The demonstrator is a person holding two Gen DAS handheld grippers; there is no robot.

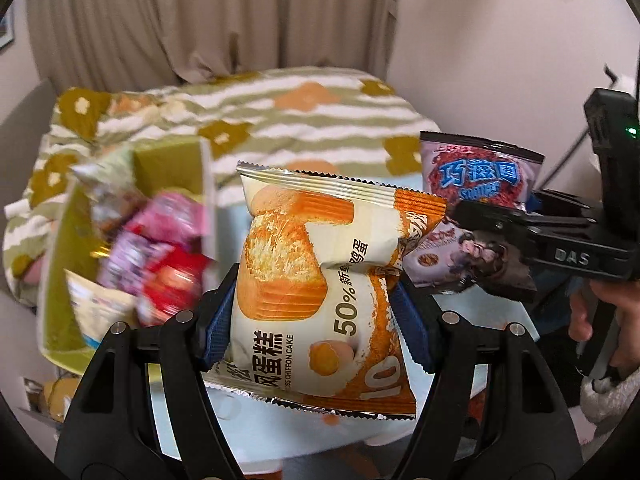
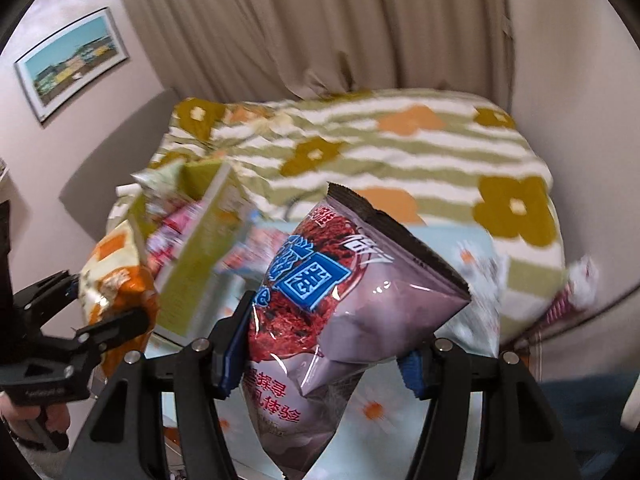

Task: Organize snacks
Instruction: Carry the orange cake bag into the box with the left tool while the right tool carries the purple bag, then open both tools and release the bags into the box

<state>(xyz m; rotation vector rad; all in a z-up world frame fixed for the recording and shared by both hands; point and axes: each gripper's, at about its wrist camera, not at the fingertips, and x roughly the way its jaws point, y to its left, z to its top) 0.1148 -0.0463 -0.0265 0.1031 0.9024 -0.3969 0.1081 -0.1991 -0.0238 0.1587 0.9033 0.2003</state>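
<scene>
The left gripper point(image 1: 316, 312) is clamped on an orange-and-cream chiffon cake packet point(image 1: 320, 280): its blue pads point(image 1: 218, 332) press into the packet's two sides at about mid-height, so the wrapper pinches in between them and bulges above and below, with the crimped top edge standing up past the fingertips and the bottom edge hanging toward the camera. The packet is held clear of the pale blue flowered table point(image 1: 260, 432) beneath it. The right gripper point(image 2: 320, 344) is closed on a mauve snack bag point(image 2: 332, 308) with red and blue print, the bag's lower half squeezed between the fingers and its dark sealed top tilting up and to the right, also off the table. In the left wrist view that same bag sits just to the right of the cake packet, close beside it, with a hand point(image 1: 604, 320) on the right tool's handle. To the left of both held packets stands an open green box point(image 1: 60, 280) already holding several blurred wrappers in pink, red and white. Behind the table lies a striped blanket point(image 1: 280, 120) with orange and olive flowers, and beige curtains point(image 1: 200, 20) hang beyond it.
</scene>
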